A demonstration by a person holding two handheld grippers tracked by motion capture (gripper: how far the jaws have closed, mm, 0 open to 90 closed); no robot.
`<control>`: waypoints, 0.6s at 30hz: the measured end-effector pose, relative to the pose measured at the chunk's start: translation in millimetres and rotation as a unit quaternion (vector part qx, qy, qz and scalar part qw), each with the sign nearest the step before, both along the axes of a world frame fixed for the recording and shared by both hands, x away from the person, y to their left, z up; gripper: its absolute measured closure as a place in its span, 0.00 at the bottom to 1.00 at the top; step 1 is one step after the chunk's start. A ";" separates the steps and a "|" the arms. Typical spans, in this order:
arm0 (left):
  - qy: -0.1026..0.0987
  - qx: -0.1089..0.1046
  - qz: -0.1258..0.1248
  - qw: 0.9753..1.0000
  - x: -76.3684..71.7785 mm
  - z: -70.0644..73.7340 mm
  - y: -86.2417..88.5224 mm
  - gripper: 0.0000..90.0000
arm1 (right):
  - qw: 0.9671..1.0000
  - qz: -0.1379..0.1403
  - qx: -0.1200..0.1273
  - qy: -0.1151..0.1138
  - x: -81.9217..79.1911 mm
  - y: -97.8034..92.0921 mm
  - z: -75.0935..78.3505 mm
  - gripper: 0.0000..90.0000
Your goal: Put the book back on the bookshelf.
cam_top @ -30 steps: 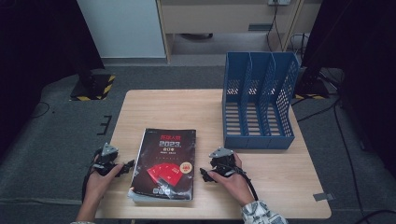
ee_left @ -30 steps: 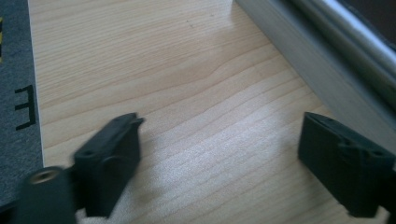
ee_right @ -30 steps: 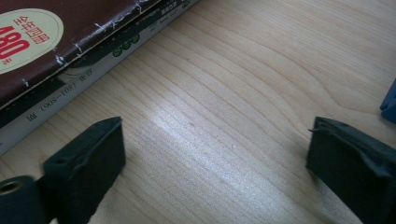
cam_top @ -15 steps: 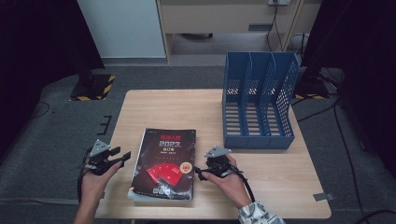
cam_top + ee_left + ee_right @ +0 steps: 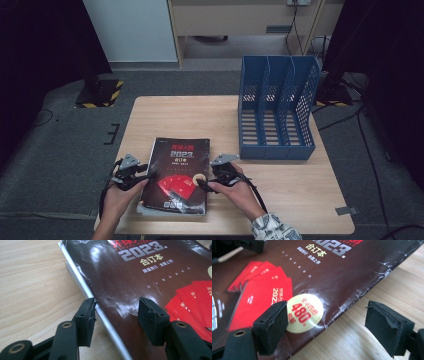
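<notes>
High view showed the book lying flat near the front edge of the pale wood-grain surface, its long axis running away from me, the title end pointing toward the far side. Its glossy dark cover was creased and scuffed (red envelopes and a round yellow sticker printed on it), with thick white page edges along the side. My left claw stood spread, one black foam pad beside the book's left edge, the other over the cover. My right claw was spread too, straddling the right edge. A blue perforated plastic file rack stood upright, well apart.
</notes>
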State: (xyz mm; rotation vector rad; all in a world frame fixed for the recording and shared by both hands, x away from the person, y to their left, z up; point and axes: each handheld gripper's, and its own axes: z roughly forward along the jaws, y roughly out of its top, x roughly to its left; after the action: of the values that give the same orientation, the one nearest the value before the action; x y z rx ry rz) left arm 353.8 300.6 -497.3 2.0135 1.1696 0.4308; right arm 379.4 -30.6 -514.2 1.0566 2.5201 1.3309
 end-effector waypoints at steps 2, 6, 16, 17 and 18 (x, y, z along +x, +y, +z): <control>0.004 -0.007 0.001 1.000 0.3 -1.1 1.4 0.53 | 1.000 0.002 0.012 0.016 3.9 2.4 -3.0 0.21; 0.004 -0.005 -0.002 1.000 0.5 -1.2 1.8 0.54 | 0.999 0.005 0.026 0.025 6.8 8.2 -7.0 0.21; 0.006 -0.007 -0.002 1.000 0.3 -1.8 2.2 0.54 | 0.999 0.004 0.041 0.005 3.7 10.2 8.6 0.26; 0.006 -0.007 -0.002 1.000 0.3 -1.8 2.2 0.54 | 0.999 0.004 0.041 0.005 3.7 10.2 8.6 0.26; 0.005 -0.008 -0.001 1.000 0.2 -2.0 2.3 0.54 | 0.999 0.004 0.044 0.006 7.1 13.3 11.5 0.29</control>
State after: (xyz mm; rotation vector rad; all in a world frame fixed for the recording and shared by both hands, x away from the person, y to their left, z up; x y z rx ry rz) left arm 354.0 302.9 -499.3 2.0060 1.1744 0.4094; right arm 386.5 -17.4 -502.6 1.0752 2.4981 1.4542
